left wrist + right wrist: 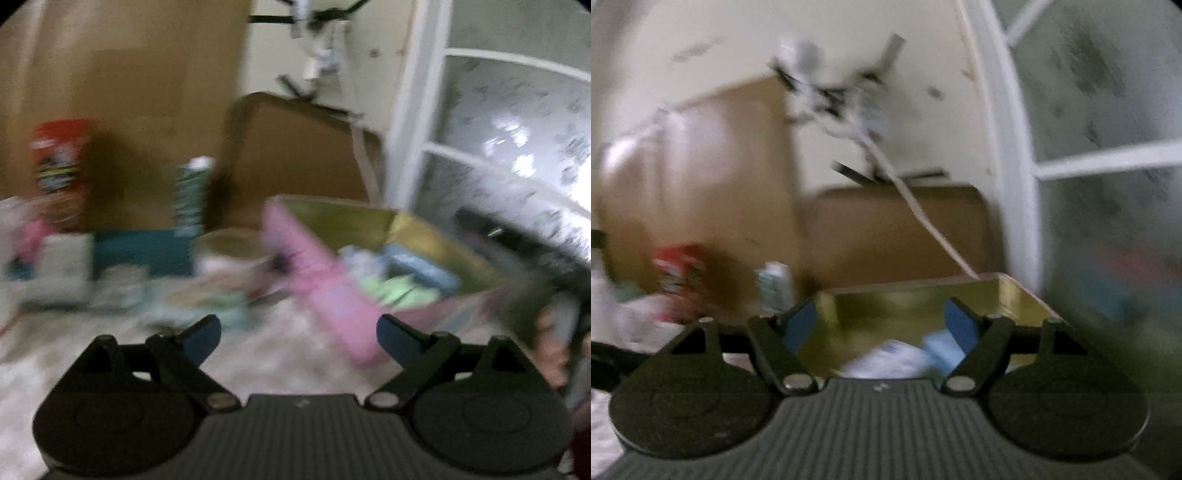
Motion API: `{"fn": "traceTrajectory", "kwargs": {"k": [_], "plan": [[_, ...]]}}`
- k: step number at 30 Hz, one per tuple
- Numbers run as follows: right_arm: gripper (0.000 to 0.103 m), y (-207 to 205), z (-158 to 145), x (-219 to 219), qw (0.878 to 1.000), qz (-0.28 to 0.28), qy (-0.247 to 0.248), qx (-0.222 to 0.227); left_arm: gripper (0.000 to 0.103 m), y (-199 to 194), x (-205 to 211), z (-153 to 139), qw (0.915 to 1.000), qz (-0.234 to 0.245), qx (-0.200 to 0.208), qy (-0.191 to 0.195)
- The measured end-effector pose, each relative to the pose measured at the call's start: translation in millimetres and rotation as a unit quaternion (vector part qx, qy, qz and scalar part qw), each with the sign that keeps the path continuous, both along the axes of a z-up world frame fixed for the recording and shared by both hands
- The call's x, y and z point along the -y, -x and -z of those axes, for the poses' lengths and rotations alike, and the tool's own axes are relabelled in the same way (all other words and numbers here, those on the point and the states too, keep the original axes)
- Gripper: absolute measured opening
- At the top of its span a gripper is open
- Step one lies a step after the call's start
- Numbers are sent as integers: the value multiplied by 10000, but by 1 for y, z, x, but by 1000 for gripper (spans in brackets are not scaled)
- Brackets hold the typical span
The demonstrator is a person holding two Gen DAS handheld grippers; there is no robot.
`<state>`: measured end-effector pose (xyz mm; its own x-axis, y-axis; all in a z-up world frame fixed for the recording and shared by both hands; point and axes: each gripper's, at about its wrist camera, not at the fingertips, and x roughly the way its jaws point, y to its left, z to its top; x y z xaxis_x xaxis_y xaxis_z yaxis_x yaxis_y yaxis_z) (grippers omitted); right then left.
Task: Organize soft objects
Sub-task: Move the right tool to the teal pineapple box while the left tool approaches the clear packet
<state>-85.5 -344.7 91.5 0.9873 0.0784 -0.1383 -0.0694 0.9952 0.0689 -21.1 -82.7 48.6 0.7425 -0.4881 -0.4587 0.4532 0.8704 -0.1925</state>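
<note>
Both views are blurred by motion. A pink box with a gold inside [325,291] stands open on the pale surface, and soft blue, green and white items [406,273] lie in it. My left gripper [299,339] is open and empty, just in front of the box's pink side. In the right wrist view the box's gold inner wall [1015,299] is close ahead, with white and light blue soft items [905,356] inside. My right gripper [882,326] is open and empty, above the box opening.
A red can [61,162], a teal bottle [190,195], a teal box [144,251], a tape roll [232,247] and loose pale items [207,299] lie at the left. Cardboard [295,155] leans on the wall. A white-framed glass door [517,147] is at the right.
</note>
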Motion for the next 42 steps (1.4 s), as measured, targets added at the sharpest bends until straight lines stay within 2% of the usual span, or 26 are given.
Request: {"fn": "traceTrajectory", "kwargs": {"k": [2, 3, 5, 8, 11, 14, 17, 19, 21, 22, 24, 25, 26, 28, 30, 33, 36, 38, 42], "plan": [[68, 10, 1, -28, 9987, -487, 171, 48, 95, 3, -24, 9, 9994, -302, -31, -162], [66, 11, 3, -44, 9971, -697, 312, -14, 95, 1, -34, 13, 9984, -500, -50, -266], [56, 7, 10, -78, 9918, -1072, 672, -200, 95, -1, -51, 18, 9964, -751, -45, -383], [55, -9, 25, -121, 9820, -1391, 1107, -635, 95, -6, -78, 25, 9943, -1014, -63, -310], [55, -36, 38, -149, 9710, -1597, 1384, -1116, 94, -12, -99, 34, 9924, -1215, -201, 2], [55, -62, 53, -171, 9624, -1383, 1874, -1395, 95, -13, -116, 36, 9911, -1184, -263, 540], [55, -91, 66, -179, 9492, -1228, 2375, -1656, 95, -12, -121, 36, 9909, -1102, -265, 731], [57, -102, 70, -175, 9458, -1248, 2325, -1894, 95, -11, -121, 35, 9912, -1050, -221, 773], [60, -111, 71, -170, 9454, -1424, 1980, -2162, 96, -10, -119, 34, 9917, -1013, -189, 769], [67, -115, 71, -168, 9463, -1479, 1798, -2245, 96, -10, -119, 35, 9918, -1004, -173, 767], [74, -121, 71, -165, 9479, -1484, 1584, -2334, 96, -8, -118, 35, 9918, -1010, -128, 777], [70, -125, 72, -163, 9461, -1497, 1497, -2450, 96, -8, -118, 36, 9915, -1027, -115, 789], [63, -128, 73, -162, 9432, -1529, 1375, -2610, 96, -8, -119, 36, 9912, -1043, -111, 806], [37, -123, 73, -166, 9457, -1464, 1203, -2642, 96, -8, -121, 36, 9904, -1077, -114, 859], [31, -108, 69, -172, 9450, -1602, 1162, -2605, 97, -9, -123, 37, 9894, -1113, -126, 920], [31, -74, 62, -184, 9358, -2318, 1034, -2446, 98, -11, -127, 38, 9882, -1150, -168, 1000], [34, -51, 60, -194, 9358, -2409, 1424, -2146, 98, -12, -129, 38, 9871, -1175, -207, 1064], [42, -48, 61, -192, 9412, -2195, 1601, -2007, 98, -12, -130, 38, 9867, -1183, -216, 1089], [61, -58, 59, -178, 9519, -1878, 1351, -2008, 98, -11, -130, 38, 9867, -1192, -205, 1083]]}}
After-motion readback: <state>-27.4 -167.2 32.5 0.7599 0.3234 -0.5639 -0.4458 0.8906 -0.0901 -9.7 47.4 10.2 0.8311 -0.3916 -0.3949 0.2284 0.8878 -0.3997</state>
